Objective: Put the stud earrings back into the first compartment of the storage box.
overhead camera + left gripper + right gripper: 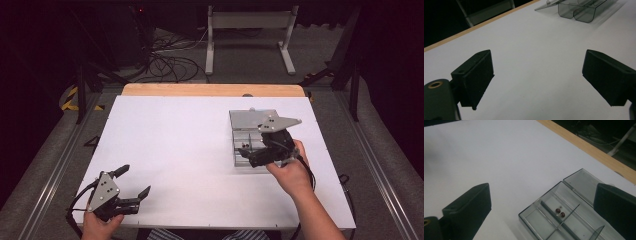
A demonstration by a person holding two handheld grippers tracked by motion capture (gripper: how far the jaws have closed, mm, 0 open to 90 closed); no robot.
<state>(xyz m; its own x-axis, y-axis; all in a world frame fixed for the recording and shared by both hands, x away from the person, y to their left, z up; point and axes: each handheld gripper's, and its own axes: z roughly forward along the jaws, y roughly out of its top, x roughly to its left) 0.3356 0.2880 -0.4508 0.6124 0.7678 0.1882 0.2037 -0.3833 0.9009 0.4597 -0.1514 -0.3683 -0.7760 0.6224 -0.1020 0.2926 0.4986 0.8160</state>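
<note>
Near left corner of the white table (pixel 190 150): left gripper (pixel 135 182) held in a hand, jaws spread wide, nothing between them. Right side: right gripper (pixel 246 154) hovers over a clear plastic divided box (pixel 554 220), jaws apart, empty. Two small dark red beads (pixel 560 212) lie in one compartment. Lid (pixel 581 182) open on far side.

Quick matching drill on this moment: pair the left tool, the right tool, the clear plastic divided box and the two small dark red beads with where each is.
1. left tool
2. right tool
3. clear plastic divided box
4. two small dark red beads

a. inside a compartment
b. table's right half, lid open
c. over the box
d. near-left corner

Pairs: 1-d, 2-c, 3-b, 4-a
</note>
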